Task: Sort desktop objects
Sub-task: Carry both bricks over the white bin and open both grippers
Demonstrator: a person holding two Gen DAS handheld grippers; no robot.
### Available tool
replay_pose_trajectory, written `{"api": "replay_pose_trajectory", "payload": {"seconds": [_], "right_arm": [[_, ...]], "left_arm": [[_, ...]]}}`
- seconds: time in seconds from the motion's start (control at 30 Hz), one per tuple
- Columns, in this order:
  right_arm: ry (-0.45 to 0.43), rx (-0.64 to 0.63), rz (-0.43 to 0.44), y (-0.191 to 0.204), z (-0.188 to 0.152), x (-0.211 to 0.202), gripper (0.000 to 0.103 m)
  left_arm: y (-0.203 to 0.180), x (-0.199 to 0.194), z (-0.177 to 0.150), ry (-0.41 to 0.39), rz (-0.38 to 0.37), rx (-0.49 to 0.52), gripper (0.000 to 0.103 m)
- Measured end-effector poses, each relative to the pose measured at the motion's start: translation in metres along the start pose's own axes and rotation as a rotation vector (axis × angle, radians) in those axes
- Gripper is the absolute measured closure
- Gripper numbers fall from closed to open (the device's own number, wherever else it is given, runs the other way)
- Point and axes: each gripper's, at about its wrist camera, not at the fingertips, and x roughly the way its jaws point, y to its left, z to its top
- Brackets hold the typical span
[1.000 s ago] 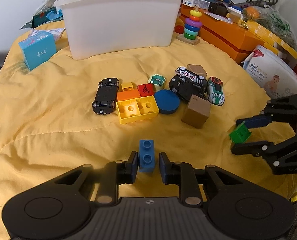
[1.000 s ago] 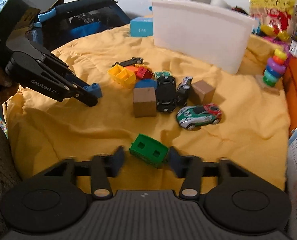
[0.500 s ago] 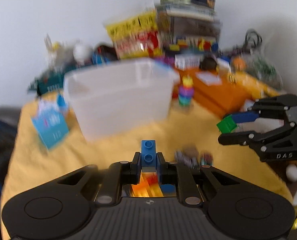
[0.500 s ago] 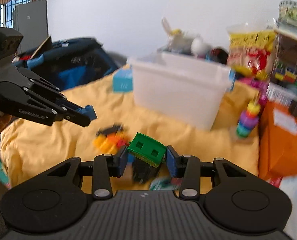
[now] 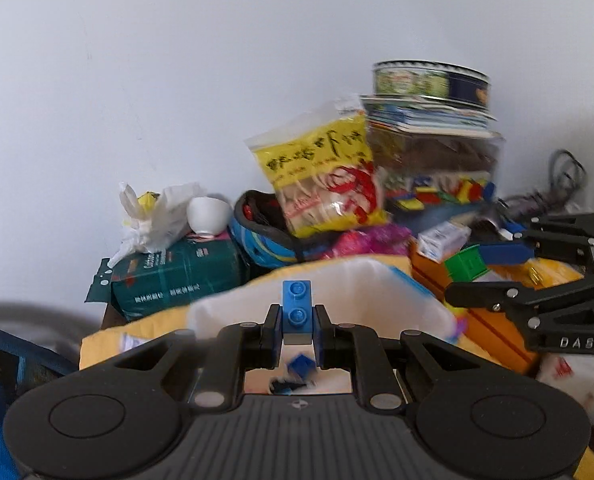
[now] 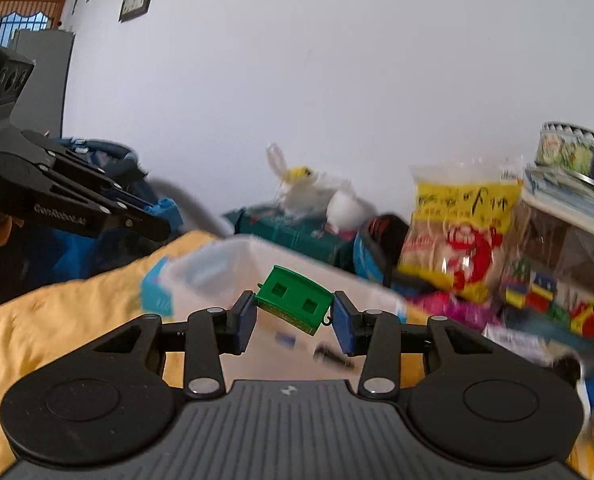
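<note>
Bin position decided our next move: the translucent white plastic storage bin (image 5: 377, 292) lay straight ahead of and below both tongs, its near rim just under our fingertips. Our left tongs (image 5: 295, 330) were clamped on a small blue two-stud plastic brick (image 5: 296, 308), which stood upright with its long axis pointing up out of the pads, over the bin's mouth. Our right tongs (image 6: 293, 320) gripped a green plastic block with two square holes (image 6: 294, 300), long axis across the jaws and tilted down toward the right pad, also above the bin. We judged both hands about equally near the opening. Blur smeared the bin's interior; we made out only a blue cube (image 5: 301, 365) and some dark shapes inside. The yellow blanket (image 6: 77, 304) under the bin showed only at its edge, and the toys left on it were hidden.
</note>
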Motion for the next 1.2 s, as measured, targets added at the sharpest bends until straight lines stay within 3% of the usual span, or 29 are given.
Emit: {"api": "replay_pose_trajectory", "payload": {"seconds": [0.17,0.27,0.33,0.4,0.43,0.53,0.7,0.8,1.0,1.2], "right_arm": [[0.020,0.021,-0.050,-0.008,0.019,0.051,0.058],[0.083,0.037,-0.086,-0.010,0.017,0.085,0.058],[0.119,0.045,-0.091,-0.011,0.008,0.105,0.058],[0.186,0.066,-0.090,-0.011,-0.003,0.122,0.046],[0.212,0.074,-0.096,-0.012,-0.008,0.126,0.046],[0.181,0.095,-0.105,-0.011,-0.016,0.108,0.046],[0.108,0.132,-0.064,-0.004,-0.023,0.062,0.035],[0.090,0.137,-0.023,0.004,-0.033,0.038,0.032],[0.160,0.165,0.025,0.025,-0.072,0.002,0.030],[0.331,0.161,0.128,0.058,-0.122,-0.010,0.032]], "left_arm": [[0.010,0.043,0.012,-0.012,0.038,0.003,0.084],[0.011,0.073,0.008,0.036,0.062,0.056,0.080],[0.013,0.089,0.001,0.069,0.050,0.056,0.068],[0.017,0.094,-0.004,0.110,0.059,0.013,0.064],[0.018,0.090,-0.006,0.109,0.053,-0.018,0.062],[0.019,0.066,-0.015,0.078,-0.002,-0.077,0.043],[0.004,0.014,-0.045,0.055,-0.064,-0.095,0.034],[-0.008,-0.007,-0.076,0.103,-0.085,-0.095,0.032],[-0.037,-0.033,-0.145,0.240,-0.080,-0.138,0.032],[-0.062,-0.048,-0.198,0.344,-0.052,-0.105,0.032]]}}
